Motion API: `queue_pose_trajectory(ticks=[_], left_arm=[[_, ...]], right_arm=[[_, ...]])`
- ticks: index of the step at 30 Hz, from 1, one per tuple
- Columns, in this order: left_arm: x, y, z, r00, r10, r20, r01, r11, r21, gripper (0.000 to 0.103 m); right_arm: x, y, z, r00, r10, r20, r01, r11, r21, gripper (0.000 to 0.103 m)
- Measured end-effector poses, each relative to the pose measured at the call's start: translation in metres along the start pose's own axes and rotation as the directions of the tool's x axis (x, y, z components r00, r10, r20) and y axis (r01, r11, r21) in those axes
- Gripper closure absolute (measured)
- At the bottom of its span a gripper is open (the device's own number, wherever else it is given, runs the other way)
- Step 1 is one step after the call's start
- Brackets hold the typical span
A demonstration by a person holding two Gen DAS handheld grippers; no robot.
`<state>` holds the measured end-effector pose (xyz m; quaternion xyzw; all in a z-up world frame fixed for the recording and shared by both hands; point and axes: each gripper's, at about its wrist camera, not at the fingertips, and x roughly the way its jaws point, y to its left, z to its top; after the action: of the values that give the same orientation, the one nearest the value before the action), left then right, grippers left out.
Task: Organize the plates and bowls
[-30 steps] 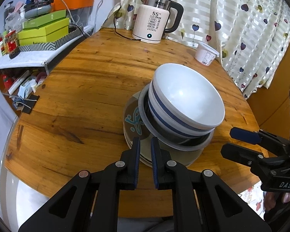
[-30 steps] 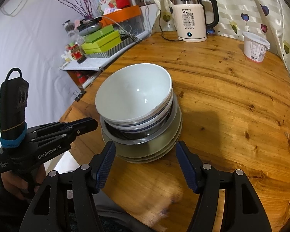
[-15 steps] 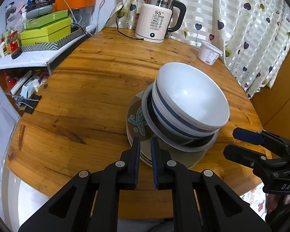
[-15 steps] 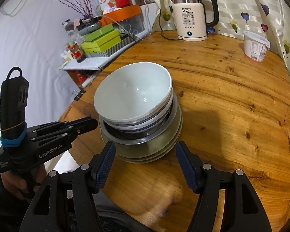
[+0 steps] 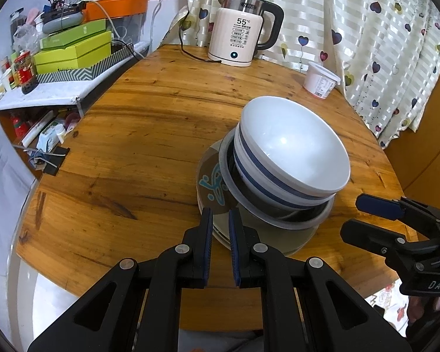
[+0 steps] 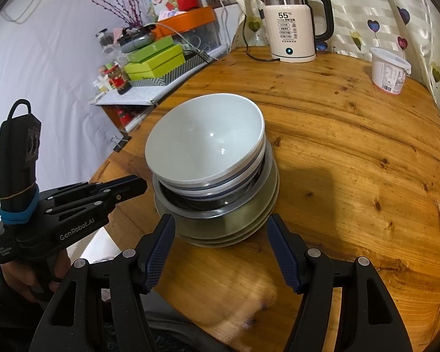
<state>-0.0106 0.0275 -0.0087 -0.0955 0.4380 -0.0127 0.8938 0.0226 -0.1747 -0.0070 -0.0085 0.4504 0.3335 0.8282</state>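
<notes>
One stack stands on the round wooden table (image 5: 132, 146). A white bowl (image 5: 290, 146) (image 6: 205, 138) with a blue band tops it, nested in a second such bowl. Both rest in a grey metal bowl (image 5: 278, 220) (image 6: 208, 214), on olive plates (image 5: 211, 184) (image 6: 228, 234) with a blue pattern. My left gripper (image 5: 220, 214) (image 6: 140, 183) is shut, with nothing seen gripped. Its tips are at the stack's near left rim. My right gripper (image 6: 221, 228) (image 5: 352, 215) stands open. Its fingers flank the plates' near edge without touching.
At the far edge of the table are a white kettle (image 5: 240, 29) (image 6: 290, 23) with its cord and a white tub (image 5: 319, 80) (image 6: 388, 70). Left of the table, a cluttered shelf carries green boxes (image 5: 73, 50). A heart-patterned curtain (image 5: 381, 44) hangs behind.
</notes>
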Motion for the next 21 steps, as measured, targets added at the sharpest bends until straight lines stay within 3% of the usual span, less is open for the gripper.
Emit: queue_pose_trajectory(ticks=[21], left_arm=[[0.0026,-0.0009,-0.0001,1.000,0.007,-0.006,-0.007,1.000,0.003,0.092]], right_arm=[[-0.0001,0.0014,0.0001,1.000,-0.001,0.001,0.001,1.000,-0.002,0.037]])
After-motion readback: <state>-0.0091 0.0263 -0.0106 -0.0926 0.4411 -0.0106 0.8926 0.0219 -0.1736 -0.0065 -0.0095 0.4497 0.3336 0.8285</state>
